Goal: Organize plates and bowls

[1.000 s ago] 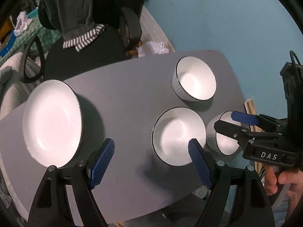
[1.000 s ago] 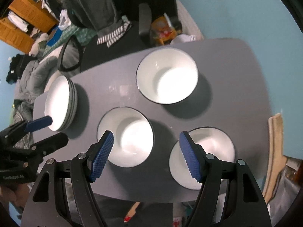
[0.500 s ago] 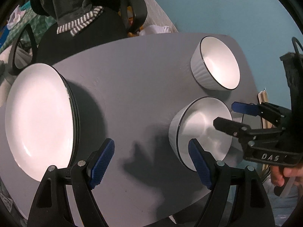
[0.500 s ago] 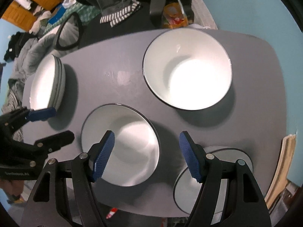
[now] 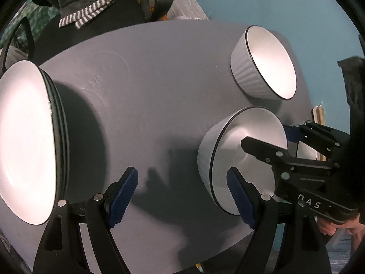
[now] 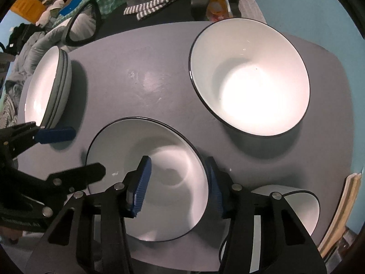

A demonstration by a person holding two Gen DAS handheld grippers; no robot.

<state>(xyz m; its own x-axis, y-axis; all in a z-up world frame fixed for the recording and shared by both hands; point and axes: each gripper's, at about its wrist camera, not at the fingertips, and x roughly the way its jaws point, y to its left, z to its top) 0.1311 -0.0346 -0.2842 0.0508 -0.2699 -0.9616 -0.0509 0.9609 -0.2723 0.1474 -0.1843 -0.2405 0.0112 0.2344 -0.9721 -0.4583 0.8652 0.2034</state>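
- White ribbed bowl with black rim, lower centre of right view, on grey oval table, mouth up.
- Right gripper spread, straddling its right rim, not clamped.
- Left gripper spread over bare table.
- Third bowl clear only in right view.
- Stacked white plates at left edge.

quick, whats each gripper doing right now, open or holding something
Left gripper: open, holding nothing, above the grey table.
Right gripper: open, its fingers straddling the near bowl's right rim, not clamped.
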